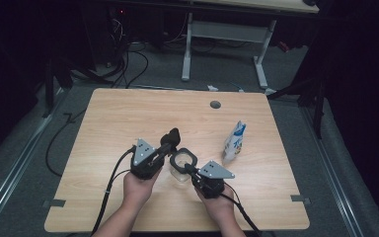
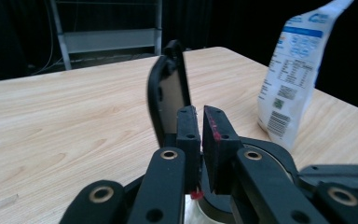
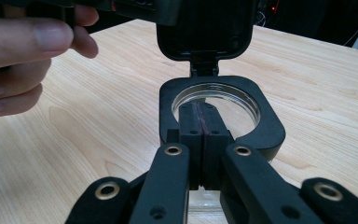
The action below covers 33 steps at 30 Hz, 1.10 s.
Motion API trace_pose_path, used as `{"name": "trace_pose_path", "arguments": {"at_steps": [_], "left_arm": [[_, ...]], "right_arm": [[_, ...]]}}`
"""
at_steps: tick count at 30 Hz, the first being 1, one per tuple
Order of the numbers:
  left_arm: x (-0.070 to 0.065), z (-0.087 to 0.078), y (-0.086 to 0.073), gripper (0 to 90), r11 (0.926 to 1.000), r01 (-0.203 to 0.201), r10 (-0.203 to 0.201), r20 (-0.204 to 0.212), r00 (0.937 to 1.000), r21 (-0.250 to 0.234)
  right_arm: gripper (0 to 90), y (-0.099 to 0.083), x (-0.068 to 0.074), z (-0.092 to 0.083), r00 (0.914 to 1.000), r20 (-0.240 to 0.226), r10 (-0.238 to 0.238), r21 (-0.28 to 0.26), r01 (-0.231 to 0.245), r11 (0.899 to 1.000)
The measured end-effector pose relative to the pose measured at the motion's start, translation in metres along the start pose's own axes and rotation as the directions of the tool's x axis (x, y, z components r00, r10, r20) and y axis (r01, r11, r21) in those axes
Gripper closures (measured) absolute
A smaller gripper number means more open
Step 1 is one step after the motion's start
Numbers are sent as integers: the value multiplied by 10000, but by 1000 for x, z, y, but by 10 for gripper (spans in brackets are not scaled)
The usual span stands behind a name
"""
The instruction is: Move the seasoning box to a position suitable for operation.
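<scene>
Jar (image 1: 181, 168) with its hinged lid (image 1: 171, 138) raised: my right gripper (image 3: 202, 126) pinches the black rim, jaws pressed together; my left gripper (image 2: 201, 130), jaws narrowly parted, seems unclamped beside the lid.

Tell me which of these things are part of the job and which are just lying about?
In the job:
- clear glass jar with a black collar and black hinged lid standing open
- left gripper, by the lid's hinge
- right gripper, shut on the collar's near rim

Lying about:
- blue-and-white printed pouch, standing apart on the light wooden table
</scene>
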<state>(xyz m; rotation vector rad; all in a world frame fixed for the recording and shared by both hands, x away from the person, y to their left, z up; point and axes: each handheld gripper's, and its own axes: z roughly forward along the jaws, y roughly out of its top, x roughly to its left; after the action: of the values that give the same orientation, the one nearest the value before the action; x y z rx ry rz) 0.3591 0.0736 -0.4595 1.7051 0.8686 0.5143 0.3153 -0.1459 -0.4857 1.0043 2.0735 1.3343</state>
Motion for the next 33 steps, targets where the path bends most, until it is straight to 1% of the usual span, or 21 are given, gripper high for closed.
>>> {"name": "trace_pose_path", "arguments": {"at_steps": [2,3,4,6,10,11,13,14,15,16,17,19,21,22,27,29,30,32,33], "left_arm": [[-2,-4,-1,849,9998,-195,195,104,9998,42],[-3,-6,-2,849,9995,-320,319,220,9992,38],[-4,-9,-3,847,9990,-449,448,249,9987,44],[-3,-14,-7,831,9987,-501,498,366,9981,89],[7,-26,-22,802,9963,-701,676,502,9964,506],[10,-28,-26,799,9947,-791,759,502,9959,657],[17,-33,-35,795,9907,-1009,978,374,9945,918],[17,-33,-35,789,9907,-1009,978,374,9945,918],[24,-38,-42,781,9886,-1037,1013,277,9945,1089],[24,-38,-42,770,9886,-1037,1013,277,9945,1089],[32,-43,-49,757,9874,-981,964,194,9951,1238],[37,-45,-56,729,9861,-896,882,164,9960,1400],[42,-47,-64,720,9790,-1072,1066,126,9942,1732],[44,-48,-67,714,9778,-1083,1076,137,9941,1795],[50,-51,-70,665,9796,-902,838,431,9956,1796],[51,-52,-71,654,9762,-1110,1047,436,9935,1864],[53,-53,-71,645,9765,-1106,1045,422,9936,1848],[56,-54,-72,630,9809,-771,664,652,9957,1785],[56,-54,-73,625,9812,-724,596,758,9953,1790]], "right_arm": [[876,0,0,-1,10000,-10,26,9,-26,10000],[875,0,1,-1,10000,10,7,-47,-7,10000],[869,0,2,-2,10000,-18,-24,-97,24,9999],[856,1,3,-4,10000,-2,-46,-185,46,9998],[838,2,-2,-11,9998,173,45,-374,-38,9993],[838,2,-3,-12,9997,248,54,-390,-44,9992],[833,1,-6,-15,9993,369,82,-389,-67,9992],[830,1,-7,-16,9990,425,97,-404,-80,9992],[830,0,-8,-16,9988,475,67,-363,-49,9993],[827,-1,-9,-17,9984,552,81,-364,-60,9993],[823,-2,-10,-17,9980,636,55,-319,-35,9995],[815,-4,-12,-18,9968,797,46,-276,-24,9996],[806,-6,-15,-18,9955,951,47,-195,-29,9998],[803,-8,-16,-19,9949,1001,97,-165,-81,9998],[780,-14,-27,-20,9888,1424,453,-15,-455,9990],[772,-16,-32,-22,9838,1663,666,18,-678,9977],[762,-16,-33,-23,9816,1779,687,50,-707,9975],[738,-18,-35,-26,9764,2034,724,157,-772,9969],[729,-20,-36,-27,9732,2190,699,208,-762,9969]]}}
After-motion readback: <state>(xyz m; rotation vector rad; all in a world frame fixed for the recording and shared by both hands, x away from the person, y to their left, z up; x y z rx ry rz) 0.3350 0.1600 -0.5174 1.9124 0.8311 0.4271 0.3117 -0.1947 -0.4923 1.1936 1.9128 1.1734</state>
